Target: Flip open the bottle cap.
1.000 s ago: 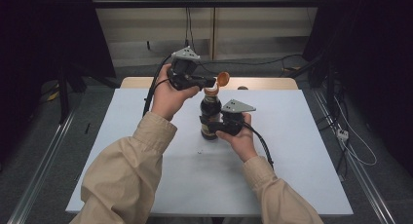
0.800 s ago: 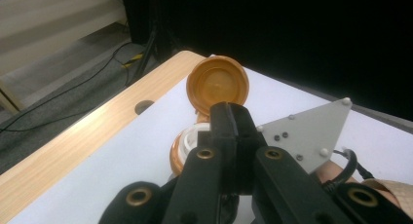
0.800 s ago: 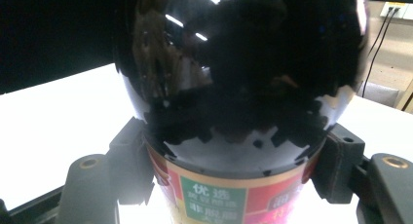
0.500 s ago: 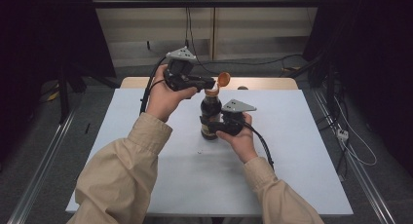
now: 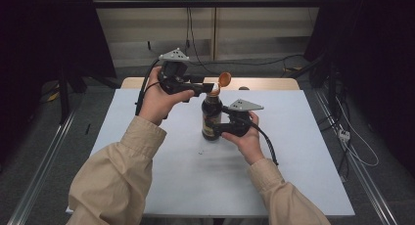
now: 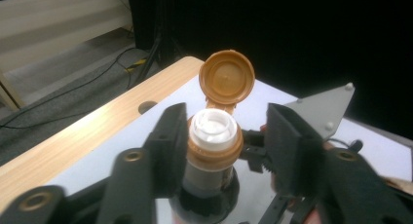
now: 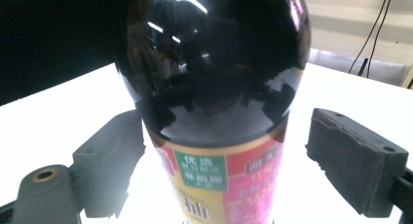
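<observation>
Bottle [image 5: 212, 118] upright, flip cap [image 6: 227, 80] open, left claw [image 6: 221, 136] seemingly touching neck

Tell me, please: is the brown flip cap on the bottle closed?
No. In the left gripper view the brown flip cap stands swung back on its hinge, and the white spout of the bottle is uncovered.
</observation>
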`<state>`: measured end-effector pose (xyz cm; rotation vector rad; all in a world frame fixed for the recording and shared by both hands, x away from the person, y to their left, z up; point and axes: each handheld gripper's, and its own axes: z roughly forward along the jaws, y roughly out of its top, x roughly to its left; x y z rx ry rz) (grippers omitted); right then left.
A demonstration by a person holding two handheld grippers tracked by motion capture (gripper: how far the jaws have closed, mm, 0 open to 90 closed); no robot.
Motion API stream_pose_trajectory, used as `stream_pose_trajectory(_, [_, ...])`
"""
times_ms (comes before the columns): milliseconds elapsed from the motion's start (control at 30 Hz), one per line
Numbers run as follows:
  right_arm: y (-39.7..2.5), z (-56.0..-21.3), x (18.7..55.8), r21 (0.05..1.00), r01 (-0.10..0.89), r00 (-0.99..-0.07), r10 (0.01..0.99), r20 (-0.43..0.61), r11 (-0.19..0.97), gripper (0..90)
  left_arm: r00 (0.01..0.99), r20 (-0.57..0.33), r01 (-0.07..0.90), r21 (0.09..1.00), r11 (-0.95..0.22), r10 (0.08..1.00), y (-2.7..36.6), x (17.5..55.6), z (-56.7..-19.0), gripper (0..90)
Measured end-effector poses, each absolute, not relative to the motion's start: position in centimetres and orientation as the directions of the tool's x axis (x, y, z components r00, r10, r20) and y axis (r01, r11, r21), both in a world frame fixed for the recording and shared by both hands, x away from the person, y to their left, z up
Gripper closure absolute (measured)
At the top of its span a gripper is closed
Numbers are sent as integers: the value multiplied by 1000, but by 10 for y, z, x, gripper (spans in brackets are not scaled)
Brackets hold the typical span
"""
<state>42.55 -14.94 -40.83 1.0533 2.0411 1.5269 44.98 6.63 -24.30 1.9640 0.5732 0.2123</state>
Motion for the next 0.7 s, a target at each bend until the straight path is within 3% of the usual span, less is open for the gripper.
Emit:
stream_pose_trajectory(333, [-151,-407,421,927,347,-669,730,140,140,129,868,-129,314,890,-329,479,74,447,-245,338])
stream_pose_trajectory(700, [-159,-402,411,930,336,-681,720,132,148,132,880,-127,302,893,-334,457,85,441,-255,273])
